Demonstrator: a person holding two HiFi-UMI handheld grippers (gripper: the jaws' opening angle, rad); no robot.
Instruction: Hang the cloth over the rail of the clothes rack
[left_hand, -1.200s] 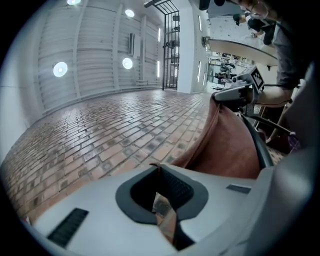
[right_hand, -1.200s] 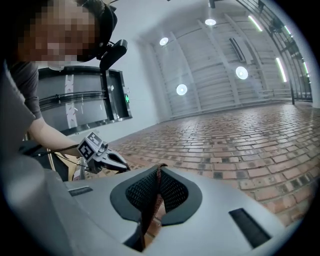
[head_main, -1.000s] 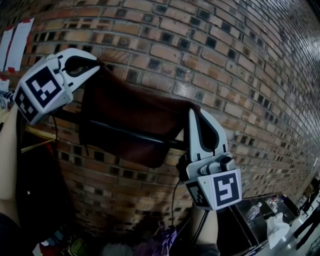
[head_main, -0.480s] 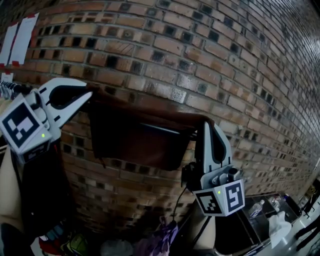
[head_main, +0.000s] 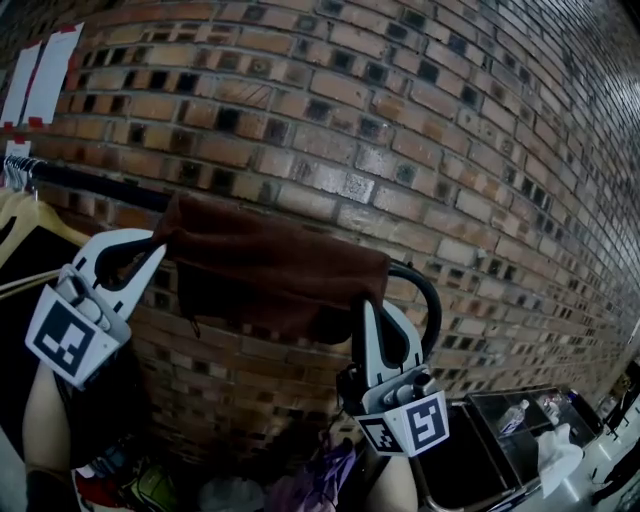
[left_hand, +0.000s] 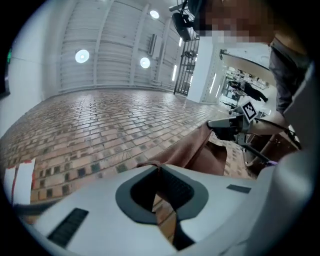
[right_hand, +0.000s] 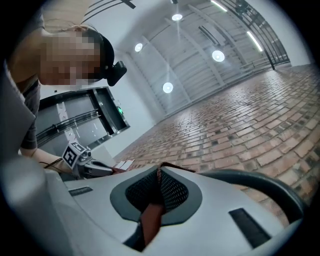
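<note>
draping step: the dark brown fabric cloth (head_main: 280, 265) seems laid across the black metal rail (head_main: 100, 185). left gripper (head_main: 158, 248) and right gripper (head_main: 367, 306) each pinch its corners; next, likely release both.

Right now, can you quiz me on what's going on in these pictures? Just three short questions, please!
1. True or false: the left tongs and the right tongs are both shut on the cloth.
2. What is the wall made of? A tiles, B bricks, C wood.
3. Fill in: the cloth's colour is ____.
Key: 1 true; 2 B; 3 brown.
</note>
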